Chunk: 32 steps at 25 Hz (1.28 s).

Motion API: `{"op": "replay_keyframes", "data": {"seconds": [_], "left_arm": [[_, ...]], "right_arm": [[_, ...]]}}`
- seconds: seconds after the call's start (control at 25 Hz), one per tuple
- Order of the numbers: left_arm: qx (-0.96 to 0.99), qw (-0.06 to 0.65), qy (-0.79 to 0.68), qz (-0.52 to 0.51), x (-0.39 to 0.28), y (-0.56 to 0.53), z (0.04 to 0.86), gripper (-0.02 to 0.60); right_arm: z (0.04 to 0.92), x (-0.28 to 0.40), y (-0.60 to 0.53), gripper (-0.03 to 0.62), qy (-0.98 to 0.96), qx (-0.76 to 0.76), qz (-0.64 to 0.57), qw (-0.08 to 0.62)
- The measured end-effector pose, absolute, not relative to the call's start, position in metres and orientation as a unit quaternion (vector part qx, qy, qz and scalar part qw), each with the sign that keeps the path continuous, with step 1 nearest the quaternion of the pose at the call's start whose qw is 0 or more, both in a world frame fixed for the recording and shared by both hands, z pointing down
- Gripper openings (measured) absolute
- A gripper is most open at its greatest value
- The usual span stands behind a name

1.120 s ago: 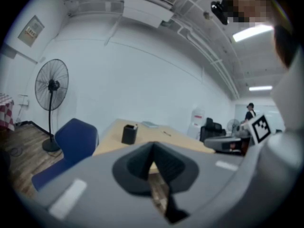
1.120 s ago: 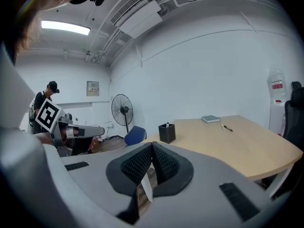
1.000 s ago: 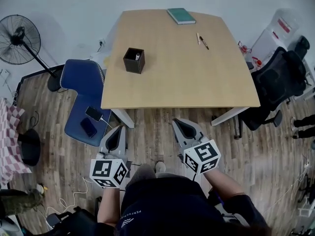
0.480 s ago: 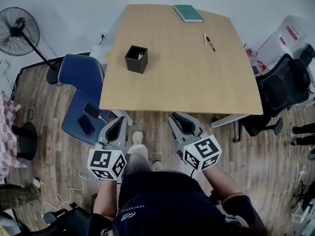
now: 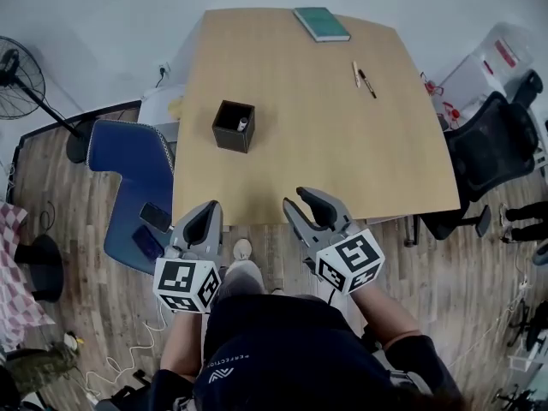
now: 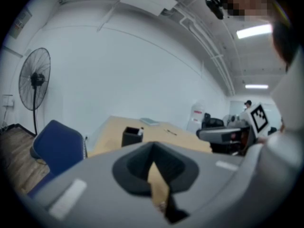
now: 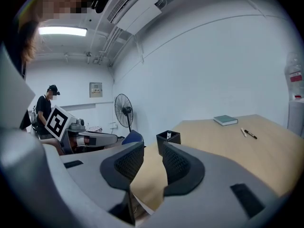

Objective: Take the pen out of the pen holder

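The pale wooden table top [image 5: 325, 144] looks smooth and matt, almost laminate; the small square black pen holder [image 5: 234, 125] is dull, without shine; the brown plank floor [image 5: 479, 281] shows wood grain; the blue chair [image 5: 133, 165] seems cloth-covered.

No text reads clearly. White print on the person's dark shirt [image 5: 224, 371] is too small to make out, and the red label on the water jug [image 5: 499, 54] is blurred.
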State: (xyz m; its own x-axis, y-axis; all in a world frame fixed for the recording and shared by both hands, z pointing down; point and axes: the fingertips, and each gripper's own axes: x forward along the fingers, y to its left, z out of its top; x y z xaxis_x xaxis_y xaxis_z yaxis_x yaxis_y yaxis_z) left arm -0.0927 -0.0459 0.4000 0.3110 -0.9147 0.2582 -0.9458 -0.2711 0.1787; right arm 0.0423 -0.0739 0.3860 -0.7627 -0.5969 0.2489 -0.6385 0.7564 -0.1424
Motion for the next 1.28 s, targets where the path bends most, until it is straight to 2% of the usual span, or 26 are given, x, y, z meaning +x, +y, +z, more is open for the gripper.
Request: {"op": "replay_keyframes", "data": {"seconds": [0.64,1.28], "left_arm": [[0.821,0.175,-0.54,0.062,-0.148,-0.147,0.416,0.005],[0.83,0.187,-0.52,0.075,-0.175,-0.186,0.439,0.005]], "right_arm": [[0.396,-0.025,-0.174,0.127,-0.916,0.364,0.116,0.124],[0.43,-0.06,-0.226,0.133,-0.903,0.365,0.131,0.186]]}}
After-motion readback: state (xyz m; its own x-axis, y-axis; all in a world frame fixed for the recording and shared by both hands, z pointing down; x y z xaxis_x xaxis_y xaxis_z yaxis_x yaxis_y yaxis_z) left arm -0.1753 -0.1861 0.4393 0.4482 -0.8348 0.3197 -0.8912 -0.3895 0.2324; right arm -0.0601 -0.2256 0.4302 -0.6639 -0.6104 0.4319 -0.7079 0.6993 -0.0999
